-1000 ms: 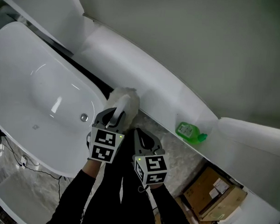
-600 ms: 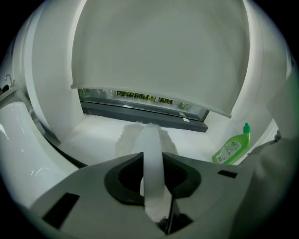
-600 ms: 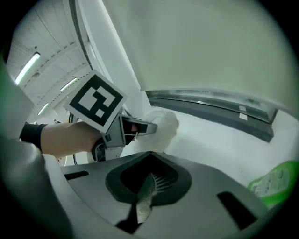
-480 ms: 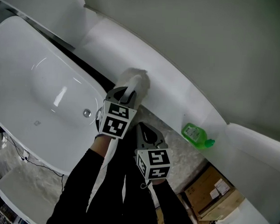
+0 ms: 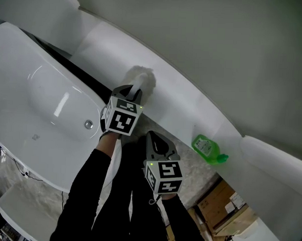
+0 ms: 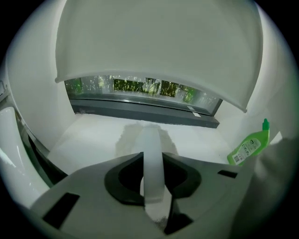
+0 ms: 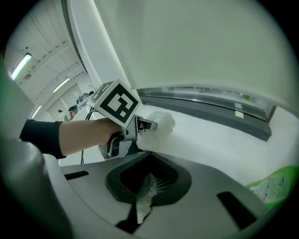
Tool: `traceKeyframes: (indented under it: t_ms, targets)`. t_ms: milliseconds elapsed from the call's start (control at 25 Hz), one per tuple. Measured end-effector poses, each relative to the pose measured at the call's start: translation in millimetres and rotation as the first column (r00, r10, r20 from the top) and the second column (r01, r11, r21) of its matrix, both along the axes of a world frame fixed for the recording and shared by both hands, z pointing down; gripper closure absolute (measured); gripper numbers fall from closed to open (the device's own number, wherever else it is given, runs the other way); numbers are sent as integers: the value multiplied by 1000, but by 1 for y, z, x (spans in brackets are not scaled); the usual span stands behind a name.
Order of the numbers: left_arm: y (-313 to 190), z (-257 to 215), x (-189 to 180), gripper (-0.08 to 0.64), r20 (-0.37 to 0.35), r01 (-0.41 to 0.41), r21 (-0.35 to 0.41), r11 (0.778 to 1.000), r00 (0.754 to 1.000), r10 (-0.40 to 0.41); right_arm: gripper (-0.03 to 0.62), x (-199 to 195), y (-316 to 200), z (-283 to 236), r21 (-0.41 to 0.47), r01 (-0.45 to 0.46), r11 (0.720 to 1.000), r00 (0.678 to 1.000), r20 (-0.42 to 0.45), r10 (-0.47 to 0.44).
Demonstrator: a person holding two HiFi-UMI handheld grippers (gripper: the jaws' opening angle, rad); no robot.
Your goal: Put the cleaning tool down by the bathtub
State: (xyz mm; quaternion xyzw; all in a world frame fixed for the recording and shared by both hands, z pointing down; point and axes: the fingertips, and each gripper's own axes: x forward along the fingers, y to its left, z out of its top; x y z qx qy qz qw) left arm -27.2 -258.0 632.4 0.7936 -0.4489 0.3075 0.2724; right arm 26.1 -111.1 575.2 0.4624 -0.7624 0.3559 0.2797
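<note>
The cleaning tool is a white handle [image 6: 152,158] ending in a fluffy white head [image 5: 141,76]. My left gripper [image 5: 132,92] is shut on the handle, and the head rests on the white ledge [image 5: 181,101] beside the bathtub [image 5: 38,103]. The right gripper view shows the fluffy head [image 7: 160,124] just past the left gripper [image 7: 145,124]. My right gripper [image 5: 151,138] hovers lower and nearer me, apart from the tool, its jaws shut on a pale scrap [image 7: 144,198].
A green bottle [image 5: 208,148] lies on the ledge to the right of both grippers; the left gripper view shows the bottle [image 6: 249,147] too. A cardboard box [image 5: 222,201] sits on the floor lower right. A dark window sill [image 6: 145,112] runs behind the ledge.
My left gripper has carried the tool away from the tub rim and further onto the ledge. The right gripper has barely moved.
</note>
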Motion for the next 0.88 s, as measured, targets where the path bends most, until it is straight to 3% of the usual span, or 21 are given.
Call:
traceKeyframes:
  t_ms: [600, 880]
  targets:
    - [-15, 37, 9, 465, 55, -72, -54, 996, 996, 74, 592, 13, -10, 15, -21, -13, 1000, 1000, -6, 13]
    - [-16, 43, 12, 465, 73, -80, -38, 996, 994, 83, 592, 13, -13, 16, -22, -8, 1000, 1000, -4, 8]
